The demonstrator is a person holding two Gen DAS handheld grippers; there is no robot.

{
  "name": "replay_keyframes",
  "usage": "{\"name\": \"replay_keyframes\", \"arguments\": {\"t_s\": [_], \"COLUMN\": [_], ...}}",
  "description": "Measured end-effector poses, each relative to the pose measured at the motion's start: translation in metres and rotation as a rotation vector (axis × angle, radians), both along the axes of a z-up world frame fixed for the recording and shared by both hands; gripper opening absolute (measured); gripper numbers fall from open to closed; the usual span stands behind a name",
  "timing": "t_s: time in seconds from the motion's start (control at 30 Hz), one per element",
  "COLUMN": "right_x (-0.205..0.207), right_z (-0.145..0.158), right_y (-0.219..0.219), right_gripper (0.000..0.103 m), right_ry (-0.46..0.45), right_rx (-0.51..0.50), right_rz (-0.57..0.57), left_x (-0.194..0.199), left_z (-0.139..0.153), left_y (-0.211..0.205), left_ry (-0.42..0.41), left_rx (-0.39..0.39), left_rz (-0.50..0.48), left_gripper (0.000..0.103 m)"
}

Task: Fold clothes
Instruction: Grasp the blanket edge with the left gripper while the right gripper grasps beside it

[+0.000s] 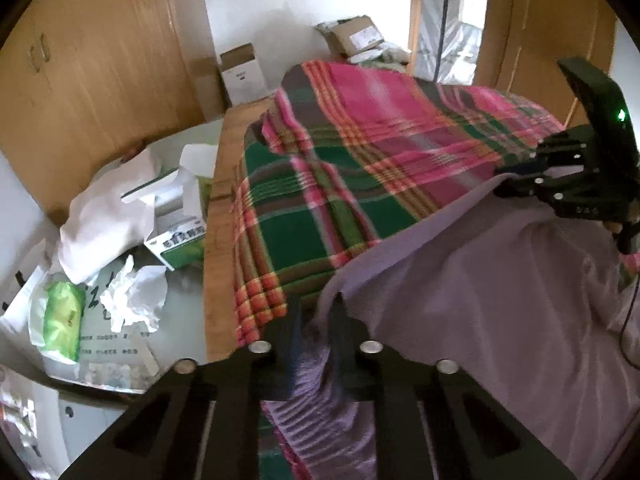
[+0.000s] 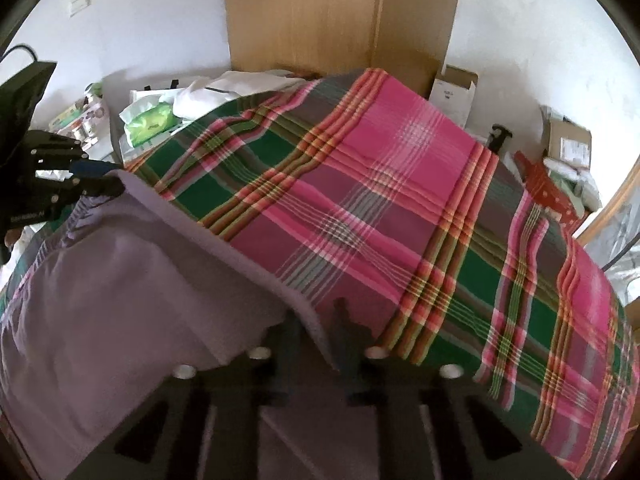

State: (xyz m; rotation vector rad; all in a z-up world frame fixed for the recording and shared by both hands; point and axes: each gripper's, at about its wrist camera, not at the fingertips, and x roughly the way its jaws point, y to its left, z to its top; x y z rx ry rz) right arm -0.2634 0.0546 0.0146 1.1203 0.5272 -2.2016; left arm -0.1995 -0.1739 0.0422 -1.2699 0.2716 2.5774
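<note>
Broadly, from largest to smallest. Bed (image 1: 224,184) with wooden edge, covered by plaid blanket (image 2: 400,208) in pink and green. Across near part of blanket: lilac garment (image 1: 480,300), lifted along one straight edge, rest draping down toward the person.

Held edge as long axis of the cloth: stretched taut between both grippers, running diagonally from near-left to far-right in left wrist view, mirrored in right wrist view. Free body of garment below and behind that edge, blanket beyond it.

Left gripper (image 1: 318,344): jaws narrow, pinched on a gathered, ribbed-looking end of the edge. Right gripper (image 2: 320,344): jaws close together, cloth passing between them; also visible from left wrist view (image 1: 520,184), clamped on opposite end. Both equally near the cloth, one at each end.

Judged step: carrying the held edge over for a fold; direction of carry at right angles to the edge, both ends level to avoid skew.

Side clutter: boxes (image 1: 240,72), tissues (image 1: 132,300).
</note>
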Motion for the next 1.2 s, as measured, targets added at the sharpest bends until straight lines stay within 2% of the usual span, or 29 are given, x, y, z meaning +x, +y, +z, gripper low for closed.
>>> {"name": "replay_keyframes", "arguments": {"t_s": [0.27,0.47,0.77,1.03,1.2], "right_x": [0.039,0.079,0.127,0.162,0.187], "right_z": [0.034,0.059,0.078,0.084,0.086], "right_y": [0.006,0.010,0.010,0.006,0.004], "right_gripper": [0.006,0.005,0.005,0.004,0.004], "right_ry": [0.103,0.165,0.230,0.254,0.272], "right_rx": [-0.042,-0.065,-0.059,-0.032,-0.025], "right_rz": [-0.026,-0.052,-0.057,-0.087,-0.093], "left_x": [0.024,0.054,0.089,0.125,0.149], "left_z": [0.026,0.044,0.054,0.067,0.070], "left_y": [0.001,0.009,0.006,0.003,-0.003], "left_ry": [0.096,0.185,0.221,0.273,0.282], "left_rx": [-0.005,-0.048,-0.025,-0.039,0.017], "left_rz": [0.019,0.010,0.022,0.049,0.061], "left_gripper": [0.006,0.006,0.006,0.006,0.005]}}
